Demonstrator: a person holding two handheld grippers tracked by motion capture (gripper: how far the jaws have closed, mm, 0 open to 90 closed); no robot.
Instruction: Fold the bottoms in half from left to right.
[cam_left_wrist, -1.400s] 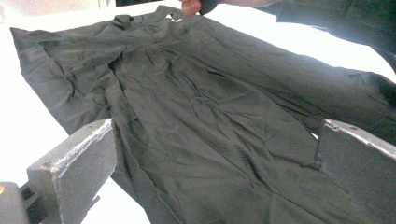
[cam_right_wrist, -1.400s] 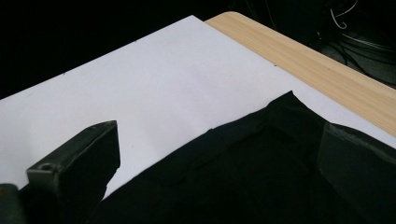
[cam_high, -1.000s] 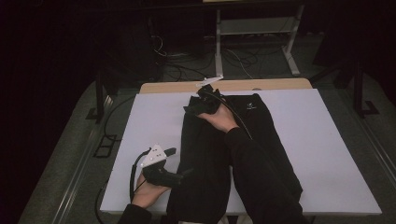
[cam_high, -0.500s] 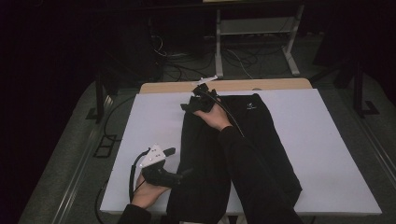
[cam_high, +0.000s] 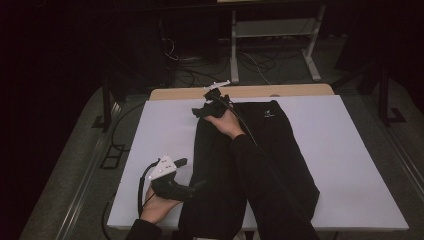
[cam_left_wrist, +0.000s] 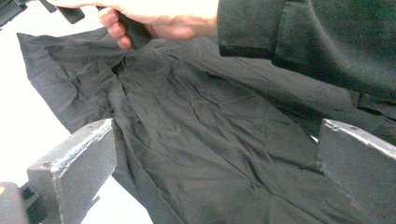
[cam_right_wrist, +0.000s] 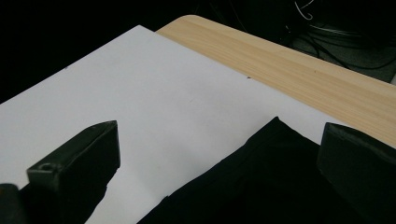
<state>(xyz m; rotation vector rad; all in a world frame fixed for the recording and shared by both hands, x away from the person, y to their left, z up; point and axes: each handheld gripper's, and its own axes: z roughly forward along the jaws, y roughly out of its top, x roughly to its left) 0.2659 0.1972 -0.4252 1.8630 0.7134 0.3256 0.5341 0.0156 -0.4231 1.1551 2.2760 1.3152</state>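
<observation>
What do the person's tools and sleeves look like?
Each tool has two thick, blocky black jaws. The left tool has a black handle, a pale grey three-cornered plate on top and a black cable looping behind. The right tool is black too, with a thin black cable trailing back along the arm. The person wears dark sleeves.

Dark room; grey floor (cam_high: 65, 165), tangled cables (cam_high: 200, 70), pale shelf frame (cam_high: 272, 32) behind, possibly metal; white-topped table (cam_high: 350, 150).

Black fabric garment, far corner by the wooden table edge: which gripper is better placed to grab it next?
Right. The right gripper sits open at the black fabric garment's far corner; the left gripper is open at the near edge.
</observation>
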